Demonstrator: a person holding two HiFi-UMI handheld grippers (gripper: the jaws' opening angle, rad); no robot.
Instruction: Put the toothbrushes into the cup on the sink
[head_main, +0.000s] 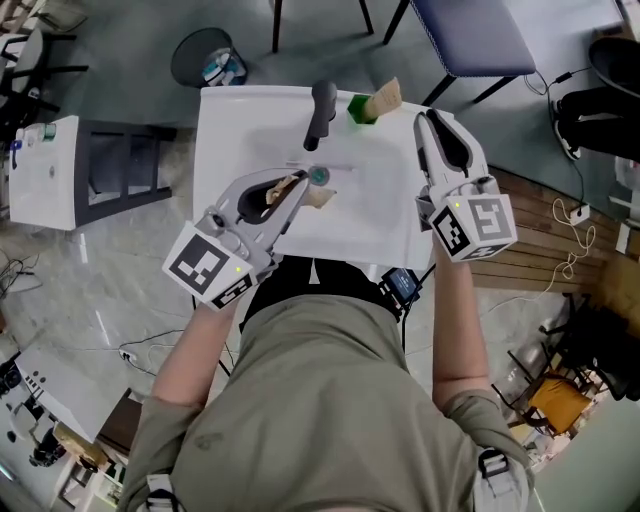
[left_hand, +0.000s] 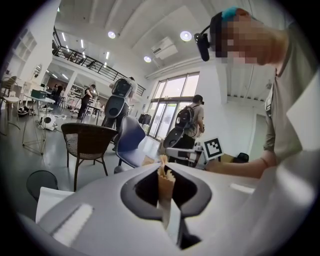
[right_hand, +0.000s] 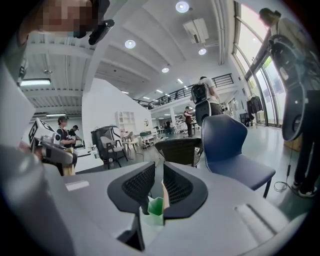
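A white sink lies below me, with a small green cup on its far rim. A tan piece leans at the cup. My left gripper hovers over the basin near the drain, shut on a tan wooden toothbrush that stands up between its jaws. My right gripper is just right of the cup. Its jaws are nearly together, with a thin tan toothbrush handle pinched low between them. The green cup shows just beneath.
A dark faucet rises at the back of the sink, left of the cup. Behind the sink stand a round bin and a blue chair. A white cabinet is at the left. Cables trail over boards at the right.
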